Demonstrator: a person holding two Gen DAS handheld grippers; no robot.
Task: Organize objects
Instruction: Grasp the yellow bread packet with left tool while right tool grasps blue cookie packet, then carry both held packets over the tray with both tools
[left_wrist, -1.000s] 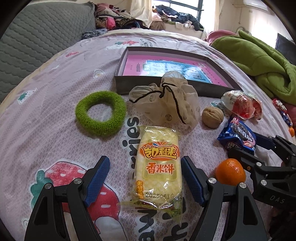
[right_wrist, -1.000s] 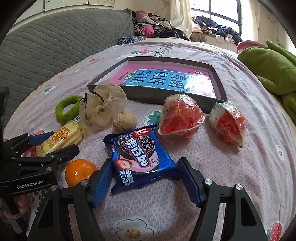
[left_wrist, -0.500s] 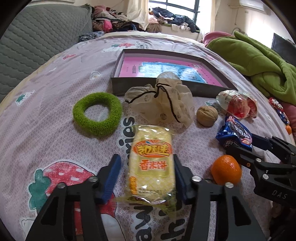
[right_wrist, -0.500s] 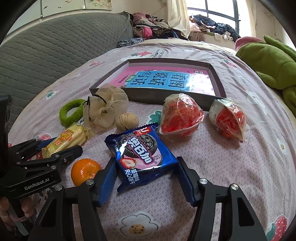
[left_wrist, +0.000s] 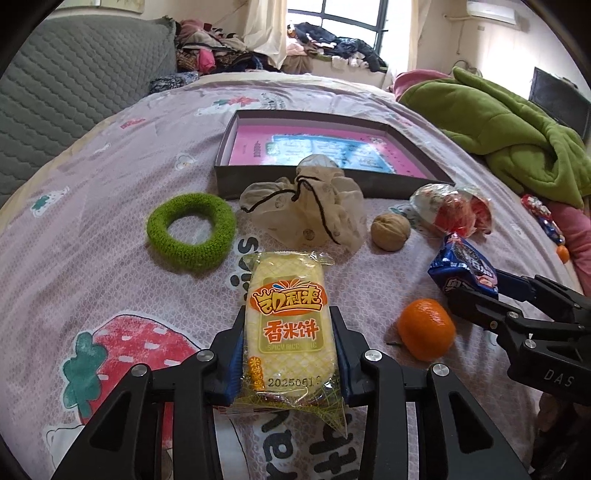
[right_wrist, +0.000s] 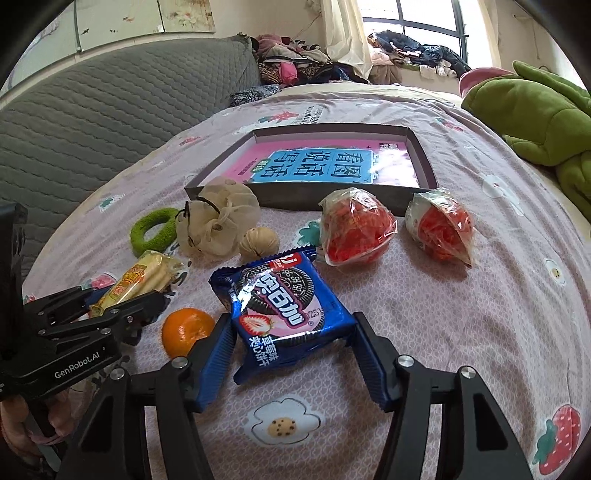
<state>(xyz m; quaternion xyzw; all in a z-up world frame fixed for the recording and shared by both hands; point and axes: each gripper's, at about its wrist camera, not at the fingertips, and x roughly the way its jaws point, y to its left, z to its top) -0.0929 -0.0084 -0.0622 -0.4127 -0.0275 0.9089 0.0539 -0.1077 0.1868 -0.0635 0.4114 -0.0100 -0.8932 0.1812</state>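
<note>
My left gripper (left_wrist: 290, 347) is shut on a yellow rice-cracker packet (left_wrist: 288, 321), lifted a little off the bed. My right gripper (right_wrist: 291, 350) is closed on a blue cookie packet (right_wrist: 284, 306), its fingers touching both sides. A dark shallow box (left_wrist: 295, 184) with a pink and blue book inside lies farther back on the bed; it also shows in the right wrist view (right_wrist: 295, 195). A green knitted ring (left_wrist: 190, 230), a beige drawstring pouch (left_wrist: 314, 210), a walnut (left_wrist: 390, 232), an orange (left_wrist: 426, 328) and two red wrapped snacks (right_wrist: 356, 230) (right_wrist: 441, 227) lie between.
The pink patterned bedsheet (left_wrist: 92, 221) covers the whole surface. A green blanket (left_wrist: 517, 129) is heaped at the right. A grey quilted headboard (right_wrist: 110, 110) stands at the left. Clothes are piled by the window at the back.
My left gripper closed on the rice-cracker packet and raised it. My right gripper narrowed onto the blue cookie packet, which now tilts up between the fingers.
</note>
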